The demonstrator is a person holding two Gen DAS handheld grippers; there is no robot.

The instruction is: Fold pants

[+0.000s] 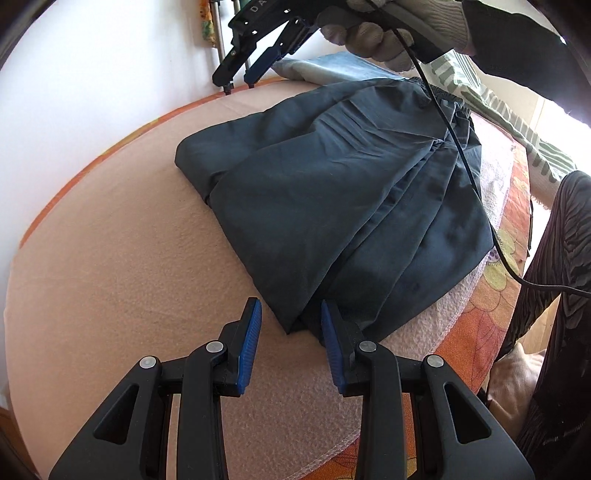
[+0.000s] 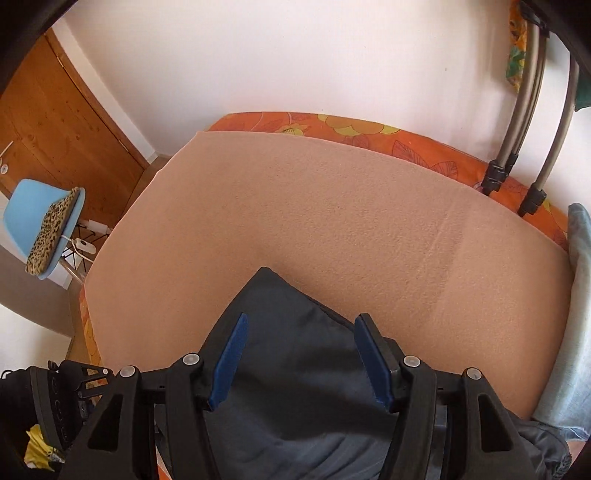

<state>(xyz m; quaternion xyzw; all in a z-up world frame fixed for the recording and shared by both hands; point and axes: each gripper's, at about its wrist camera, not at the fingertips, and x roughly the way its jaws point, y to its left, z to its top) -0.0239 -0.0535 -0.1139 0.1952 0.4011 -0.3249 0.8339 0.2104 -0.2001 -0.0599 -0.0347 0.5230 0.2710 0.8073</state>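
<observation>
Dark blue-grey pants [image 1: 332, 192] lie folded in a thick bundle on the peach blanket [image 1: 122, 258]; their waistband is at the far right. My left gripper [image 1: 291, 343] is low over the blanket, jaws apart. The near corner of the pants lies between the blue pads [image 1: 251, 339], which do not pinch it. A gloved hand [image 1: 373, 33] holds my right gripper [image 1: 239, 84] above the far edge of the bed, beyond the pants. In the right wrist view, the right gripper [image 2: 301, 354] hovers open over the pants [image 2: 295, 369], with nothing between its fingers.
Folded light-blue jeans [image 1: 332, 68] and a striped pillow [image 1: 498, 110] lie beyond the pants. A black cable [image 1: 461, 155] hangs across them. Metal rack legs [image 2: 517, 155] stand on the orange floral sheet [image 2: 369, 136] by the wall. A blue chair [image 2: 44, 221] is off the bed's end.
</observation>
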